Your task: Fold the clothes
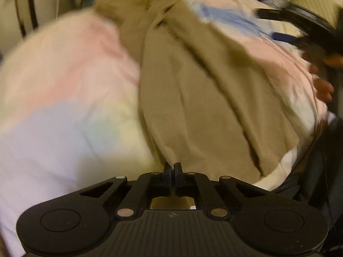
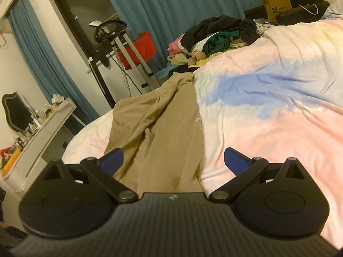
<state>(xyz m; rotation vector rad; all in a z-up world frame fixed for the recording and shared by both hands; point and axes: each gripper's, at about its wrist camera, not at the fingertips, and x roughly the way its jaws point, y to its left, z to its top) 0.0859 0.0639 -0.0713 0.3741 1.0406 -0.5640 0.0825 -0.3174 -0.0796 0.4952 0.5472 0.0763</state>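
A tan garment (image 1: 193, 98) lies stretched out on a pastel tie-dye bed cover (image 1: 64, 98). My left gripper (image 1: 172, 167) is shut on the near edge of the tan garment, which runs away from it across the bed. The left view is blurred. In the right wrist view the tan garment (image 2: 158, 124) lies wrinkled along the bed's left side. My right gripper (image 2: 173, 162) is open wide, its blue fingers (image 2: 112, 160) on either side of the garment's near end, just above it. The right gripper also shows at the right edge of the left view (image 1: 300, 32).
A pile of mixed clothes (image 2: 218, 38) sits at the far end of the bed cover (image 2: 278, 107). A metal stand (image 2: 128, 49) and a white dresser (image 2: 42, 128) stand left of the bed. A paper bag (image 2: 276, 4) is at the back right.
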